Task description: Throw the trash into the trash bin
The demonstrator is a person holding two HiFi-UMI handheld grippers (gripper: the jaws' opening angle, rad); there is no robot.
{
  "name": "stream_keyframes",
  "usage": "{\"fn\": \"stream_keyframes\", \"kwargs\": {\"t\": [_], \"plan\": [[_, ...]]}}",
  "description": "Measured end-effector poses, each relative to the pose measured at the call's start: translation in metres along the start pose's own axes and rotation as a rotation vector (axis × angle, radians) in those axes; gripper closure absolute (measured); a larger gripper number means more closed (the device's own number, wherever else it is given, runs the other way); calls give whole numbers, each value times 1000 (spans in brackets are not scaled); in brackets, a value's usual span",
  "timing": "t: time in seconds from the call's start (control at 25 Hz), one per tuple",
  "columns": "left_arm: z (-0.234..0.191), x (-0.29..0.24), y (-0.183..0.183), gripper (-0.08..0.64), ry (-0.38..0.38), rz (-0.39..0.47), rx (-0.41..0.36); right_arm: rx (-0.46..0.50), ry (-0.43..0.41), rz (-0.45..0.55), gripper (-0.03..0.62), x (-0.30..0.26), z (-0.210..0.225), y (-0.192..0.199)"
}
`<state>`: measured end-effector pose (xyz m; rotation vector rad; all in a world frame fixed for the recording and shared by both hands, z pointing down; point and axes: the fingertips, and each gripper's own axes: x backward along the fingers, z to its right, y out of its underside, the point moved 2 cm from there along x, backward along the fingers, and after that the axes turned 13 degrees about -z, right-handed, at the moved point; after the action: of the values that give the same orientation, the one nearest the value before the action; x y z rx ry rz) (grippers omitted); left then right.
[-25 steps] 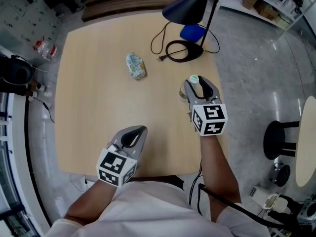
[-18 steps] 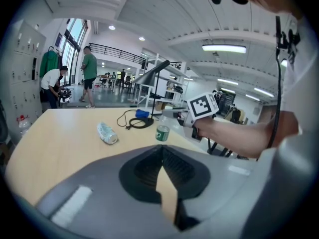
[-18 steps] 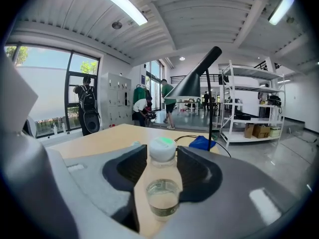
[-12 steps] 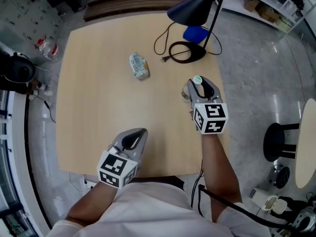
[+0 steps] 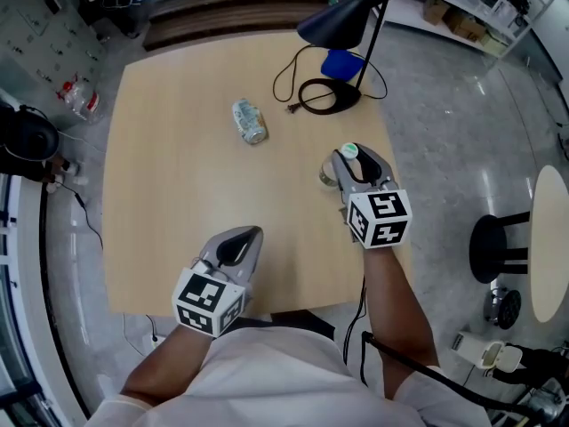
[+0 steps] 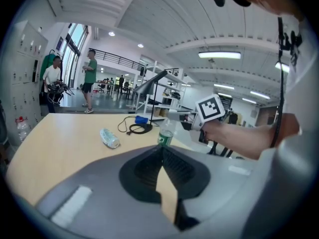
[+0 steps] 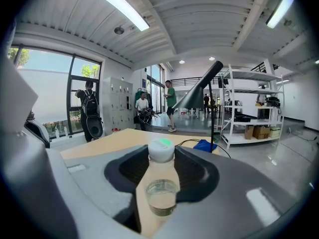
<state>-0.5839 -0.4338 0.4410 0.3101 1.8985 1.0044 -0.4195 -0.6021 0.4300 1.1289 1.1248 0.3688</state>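
The right hand-held gripper (image 5: 356,157) is closed on a small clear bottle (image 7: 161,195), and its jaws have just been closing around it. The bottle is held upright between the 2 pads, with its white and green cap (image 7: 162,150) at the top. It is seen near the right edge of the desk (image 5: 169,194). Whether its bottom touches the desk cannot be told.

The left hand-held gripper (image 5: 247,236) is shut, with its jaws tip to tip, and nothing is held in it. It is seen over the near edge of the desk, well apart from the right one.

Further out, 1 more piece of trash is found. A squashed bottle (image 5: 249,120) is laid on its side toward the far end of the desk. It is touched by neither hand-held gripper. Past it, a black lamp (image 5: 342,20) is stood at the far right corner, with its round base and cord, and a blue thing (image 5: 344,60) is seen near the base.

No trash bin can be picked out in any view (a dark round thing (image 5: 27,136) left of the desk is too unclear to name). So the task is judged to be near its start: 1 bottle has been grabbed, but nothing has been thrown away yet. The held bottle must be carried to the bin and dropped in. Then the squashed bottle must be picked up and thrown in too.
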Motion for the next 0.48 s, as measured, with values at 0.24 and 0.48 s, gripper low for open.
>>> {"fn": "stream_keyframes", "kwargs": {"t": [0.24,0.48], "plan": [[7,24,13,554,33,16,-26,22,13,12,433,39,-32,0],[10,56,24,554,64,43,-49,-6,-6,29,433,83,-77,7]]}}
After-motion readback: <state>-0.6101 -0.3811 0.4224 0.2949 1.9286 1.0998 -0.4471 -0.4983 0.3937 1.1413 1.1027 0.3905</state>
